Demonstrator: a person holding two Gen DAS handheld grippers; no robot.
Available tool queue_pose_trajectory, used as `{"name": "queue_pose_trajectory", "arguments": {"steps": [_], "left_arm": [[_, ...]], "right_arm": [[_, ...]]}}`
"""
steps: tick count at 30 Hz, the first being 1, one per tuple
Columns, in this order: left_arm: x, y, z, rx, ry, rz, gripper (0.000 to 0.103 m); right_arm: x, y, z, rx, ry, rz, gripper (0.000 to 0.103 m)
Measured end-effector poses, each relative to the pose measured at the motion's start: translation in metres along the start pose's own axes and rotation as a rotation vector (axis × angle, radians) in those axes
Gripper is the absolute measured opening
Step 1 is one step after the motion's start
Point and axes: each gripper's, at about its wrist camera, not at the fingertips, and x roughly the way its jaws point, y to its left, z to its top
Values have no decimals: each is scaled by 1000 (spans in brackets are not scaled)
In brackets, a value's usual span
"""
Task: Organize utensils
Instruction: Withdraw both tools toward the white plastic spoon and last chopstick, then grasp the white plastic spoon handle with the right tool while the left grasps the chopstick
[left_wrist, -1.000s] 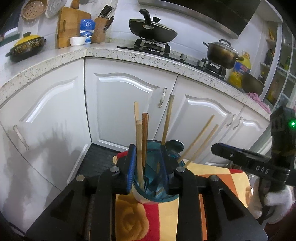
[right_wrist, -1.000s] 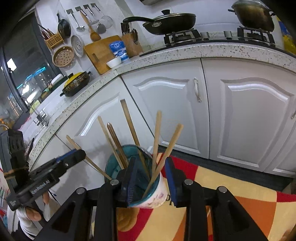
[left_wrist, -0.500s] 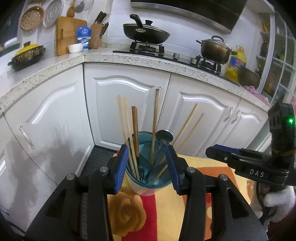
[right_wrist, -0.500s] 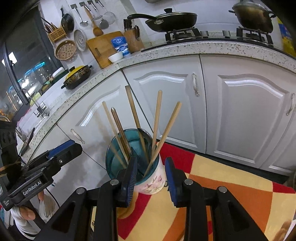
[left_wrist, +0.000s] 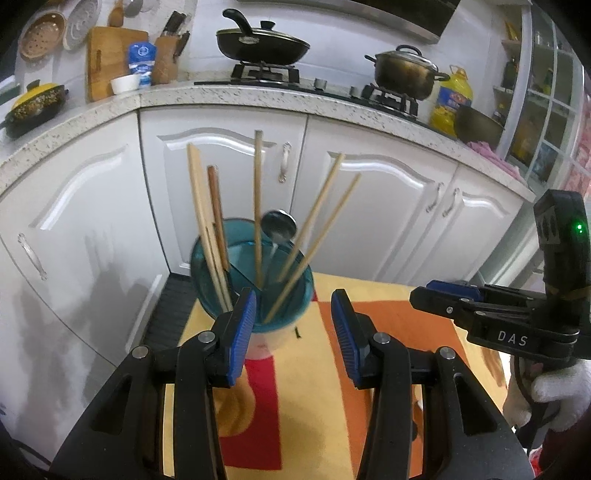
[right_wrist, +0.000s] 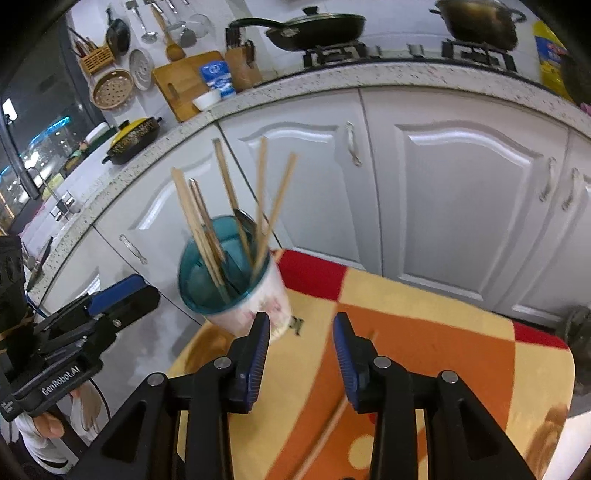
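The left claw is hanging released beside the teal utensil cup, which is standing on the patterned surface holding chopsticks and a spoon. The right claw is gaping empty.

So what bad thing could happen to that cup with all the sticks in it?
The utensil cup stands near the edge of the small table, so a nudge from the open left claw or right claw might tip it off. The long chopsticks lean outward and could spill, taking the spoon along.
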Motion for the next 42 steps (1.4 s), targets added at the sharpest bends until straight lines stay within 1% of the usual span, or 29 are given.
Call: {"name": "queue_pose_trajectory", "arguments": {"steps": [6, 9, 11, 16, 21, 22, 24, 25, 26, 30, 33, 35, 39, 40, 42], "left_arm": [[12, -6, -16, 1, 51, -28, 44], [20, -7, -25, -10, 91, -39, 44], [24, -7, -29, -14, 103, -43, 44], [33, -8, -39, -14, 133, -53, 44], [52, -18, -49, 1, 197, -79, 44], [54, -19, -51, 3, 206, -84, 44], [64, -26, -55, 10, 233, -99, 44], [69, -30, -56, 14, 246, -105, 44], [73, -33, -57, 18, 258, -108, 44], [97, -46, -61, 13, 318, -136, 44], [115, -54, -58, 2, 347, -151, 44], [131, -62, -55, 6, 367, -155, 44], [159, -76, -51, 32, 401, -151, 44], [164, -79, -50, 38, 408, -148, 44], [176, -84, -51, 54, 426, -140, 44]], "right_arm": [[0, -28, -26, 28, 57, -39, 37], [2, -42, -42, 41, 103, -57, 37], [2, -51, -55, 46, 138, -68, 37], [4, -67, -101, 71, 256, -62, 37], [17, -67, -143, 70, 351, -54, 37], [21, -66, -149, 61, 366, -54, 36], [29, -62, -156, 29, 386, -73, 15], [33, -61, -157, 19, 384, -87, 15], [33, -62, -156, 17, 365, -81, 15], [37, -71, -141, 45, 339, -73, 13], [36, -85, -129, 92, 309, -68, 13], [37, -94, -123, 118, 294, -79, 13], [42, -105, -115, 150, 310, -101, 13], [43, -108, -113, 155, 317, -109, 13], [45, -112, -109, 160, 320, -110, 20]]}}
